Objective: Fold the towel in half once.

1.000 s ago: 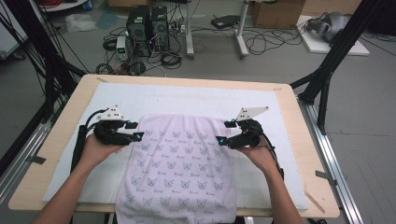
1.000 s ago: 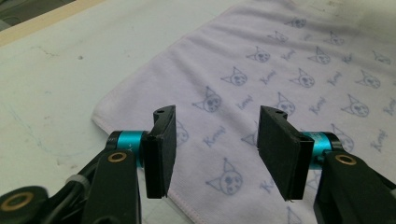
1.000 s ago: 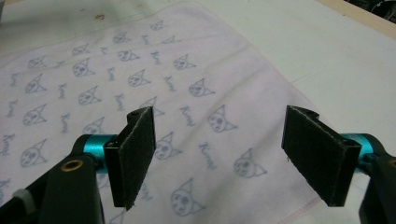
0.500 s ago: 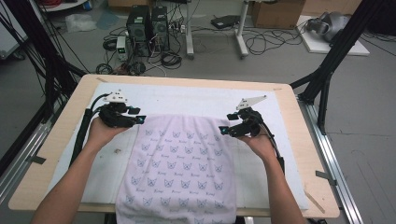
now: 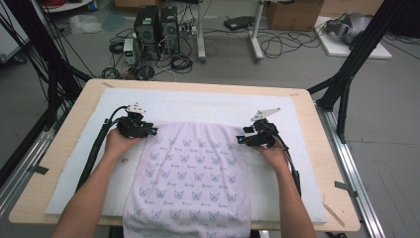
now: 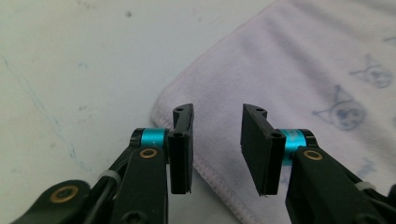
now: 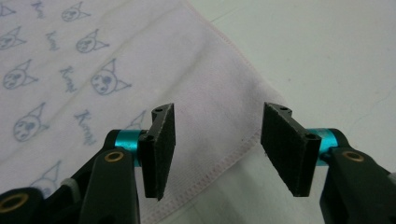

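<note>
A pale pink towel (image 5: 190, 173) printed with blue cat faces lies flat on the white mat (image 5: 198, 104), and its near end hangs over the table's front edge. My left gripper (image 5: 148, 132) sits low at the towel's far left corner (image 6: 161, 109). Its jaws have just been closing and still stand apart, with the hem (image 6: 210, 172) between them. My right gripper (image 5: 241, 140) is at the far right corner (image 7: 268, 105). Its jaws have also been closing and remain apart over the stitched edge (image 7: 205, 175). No pad presses on the cloth.
The mat covers most of the wooden table (image 5: 322, 163). Black frame posts (image 5: 346, 74) stand at the right and left sides. Computers (image 5: 158, 22) and cables lie on the floor beyond the far edge. A rail (image 5: 356, 178) runs along the right side.
Both hands have moved away from the person to the towel's far corners and sunk towards the cloth. The towel has not shifted.
</note>
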A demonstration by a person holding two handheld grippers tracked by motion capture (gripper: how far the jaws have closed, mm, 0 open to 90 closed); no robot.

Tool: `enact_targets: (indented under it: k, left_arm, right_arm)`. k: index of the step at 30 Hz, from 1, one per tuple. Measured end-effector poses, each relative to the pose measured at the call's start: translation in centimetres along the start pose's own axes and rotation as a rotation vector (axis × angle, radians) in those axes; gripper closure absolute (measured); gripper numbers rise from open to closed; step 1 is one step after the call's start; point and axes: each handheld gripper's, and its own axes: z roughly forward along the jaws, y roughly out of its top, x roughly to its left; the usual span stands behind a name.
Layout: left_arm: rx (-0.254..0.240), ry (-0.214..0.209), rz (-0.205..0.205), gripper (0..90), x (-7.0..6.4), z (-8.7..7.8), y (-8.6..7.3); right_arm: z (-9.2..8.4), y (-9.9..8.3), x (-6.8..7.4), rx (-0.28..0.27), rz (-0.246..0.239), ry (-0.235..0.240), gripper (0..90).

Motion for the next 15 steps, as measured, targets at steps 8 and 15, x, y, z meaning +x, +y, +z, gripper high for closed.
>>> enact_targets:
  k: [8, 15]
  left_arm:
    - [-0.005, 0.051, 0.02, 83.0, -0.6, 0.2, -0.2]
    - [0.0, 0.052, 0.011, 88.1, -0.6, -0.1, -0.1]
  right_arm:
    - [1.5, 0.0, 0.2, 0.037, -0.013, -0.022, 69.5]
    - [1.4, 0.4, 0.5, 0.052, -0.039, 0.022, 87.1]
